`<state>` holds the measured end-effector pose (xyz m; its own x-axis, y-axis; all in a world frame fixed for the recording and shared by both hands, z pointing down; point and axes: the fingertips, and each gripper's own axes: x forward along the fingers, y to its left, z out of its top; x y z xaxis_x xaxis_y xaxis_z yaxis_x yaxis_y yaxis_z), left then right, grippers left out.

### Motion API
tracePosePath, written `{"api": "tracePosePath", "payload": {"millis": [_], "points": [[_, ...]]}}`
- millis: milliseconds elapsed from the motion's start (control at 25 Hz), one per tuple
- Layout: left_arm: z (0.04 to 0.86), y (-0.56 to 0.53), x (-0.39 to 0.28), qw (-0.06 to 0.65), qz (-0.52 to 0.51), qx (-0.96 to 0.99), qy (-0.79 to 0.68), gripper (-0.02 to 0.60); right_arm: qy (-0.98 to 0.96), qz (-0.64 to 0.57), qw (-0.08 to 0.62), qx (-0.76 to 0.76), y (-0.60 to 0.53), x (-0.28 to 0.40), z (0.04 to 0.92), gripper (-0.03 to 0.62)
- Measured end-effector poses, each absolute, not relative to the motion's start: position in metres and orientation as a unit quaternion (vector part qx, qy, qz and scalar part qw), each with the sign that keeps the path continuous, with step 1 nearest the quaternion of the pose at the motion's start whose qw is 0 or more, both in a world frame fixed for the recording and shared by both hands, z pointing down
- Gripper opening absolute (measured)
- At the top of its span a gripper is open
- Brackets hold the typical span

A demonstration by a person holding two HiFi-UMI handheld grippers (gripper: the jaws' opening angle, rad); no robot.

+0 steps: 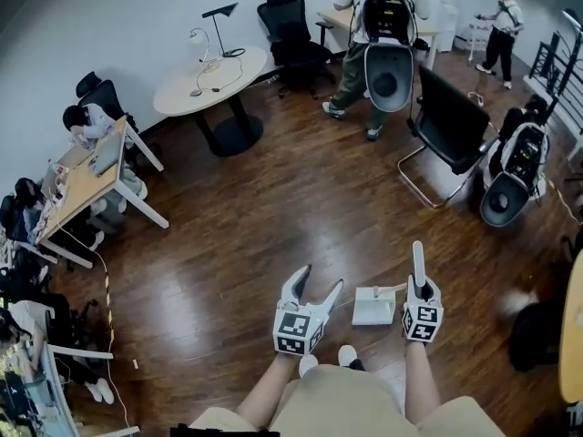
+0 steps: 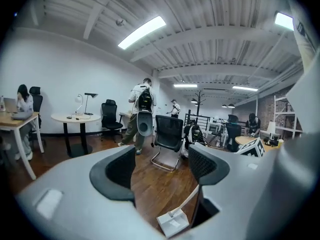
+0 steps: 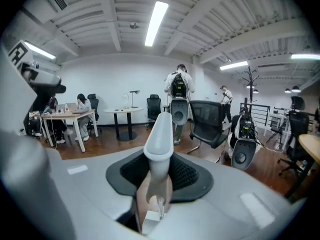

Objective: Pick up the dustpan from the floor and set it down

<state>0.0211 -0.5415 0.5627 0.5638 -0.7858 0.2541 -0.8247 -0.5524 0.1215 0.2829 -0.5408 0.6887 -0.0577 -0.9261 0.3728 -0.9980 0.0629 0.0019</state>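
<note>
A: Where's our dustpan (image 1: 373, 306) against the wood floor (image 1: 273, 198)?

B: At 3 o'clock from our left gripper (image 1: 322, 277), which gapes partway with nothing in it. Our right gripper (image 1: 419, 285) is clamped tight on its handle (image 3: 159, 129), so we judge it hangs ready for carrying.

- Floor (image 1: 273, 217): dark glossy wood planks;
- round table (image 1: 211, 80) stands on it by the wall, on one dark foot;
- desk (image 1: 86, 182) at left, on white legs;
- swivel chair (image 1: 290, 30) behind the table;
- black chair (image 1: 451, 121) at right, on a metal frame.
</note>
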Motion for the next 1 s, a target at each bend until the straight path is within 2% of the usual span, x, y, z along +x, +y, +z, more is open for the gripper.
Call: {"api": "tracePosePath", "payload": {"millis": [360,600,760,1000], "points": [[0.511,-0.563,-0.038,0.076,0.034,0.841,-0.535,0.327,-0.749,0.025,0.037,0.661,-0.572,0.234,0.524,0.114],[0.441,-0.548,-0.048,0.052,-0.016,0.849,-0.526,0.337,-0.763,-0.036,-0.046,0.643,-0.564,0.212,0.407,0.114],[0.399,-0.541,-0.070,0.011,-0.023,0.825,-0.564,0.336,-0.783,-0.051,-0.069,0.617,-0.560,0.188,0.358,0.114],[0.375,-0.531,-0.104,-0.030,-0.008,0.786,-0.617,0.336,-0.788,-0.057,-0.065,0.610,-0.547,0.164,0.340,0.112]]}}
